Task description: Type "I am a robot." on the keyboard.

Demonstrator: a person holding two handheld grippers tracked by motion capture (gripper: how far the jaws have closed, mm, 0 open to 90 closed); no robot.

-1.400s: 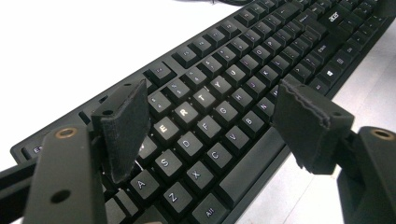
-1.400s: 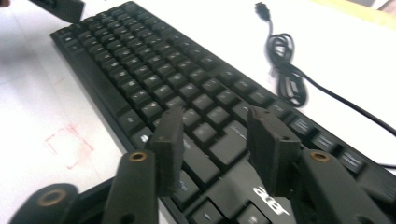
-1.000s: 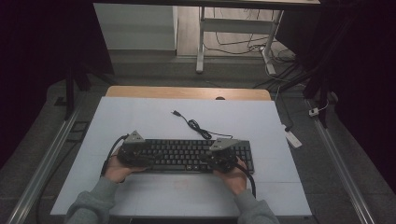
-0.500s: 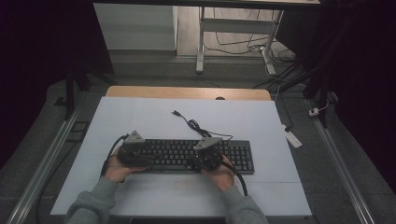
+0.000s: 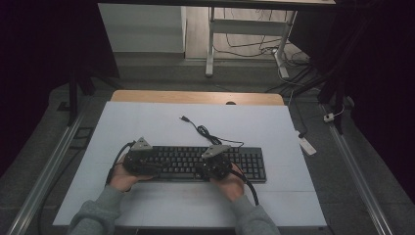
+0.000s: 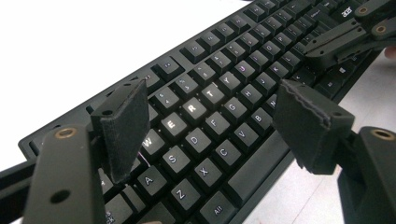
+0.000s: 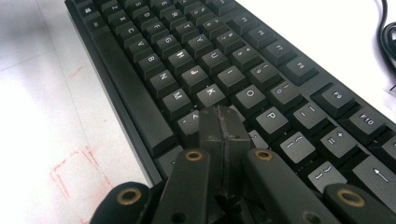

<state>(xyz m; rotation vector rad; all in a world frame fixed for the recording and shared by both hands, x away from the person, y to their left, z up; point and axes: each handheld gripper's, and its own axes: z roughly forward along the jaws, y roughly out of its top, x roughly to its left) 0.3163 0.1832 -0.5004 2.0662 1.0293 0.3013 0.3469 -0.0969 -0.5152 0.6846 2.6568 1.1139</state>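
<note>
White worktop (image 5: 147, 122) with a bare wooden strip (image 5: 195, 97) along its far edge. Faint red marks (image 7: 70, 172) on the white surface in the right gripper view. Metal rails at both sides: left rail (image 5: 46, 171), right rail (image 5: 359, 176). A small white block-shaped device (image 5: 307, 145) lies on the floor just off the right edge; a white plug (image 5: 328, 117) sits farther back. A white desk frame (image 5: 244, 34) stands beyond, with loose cables (image 5: 254, 46) on the floor beneath.
</note>
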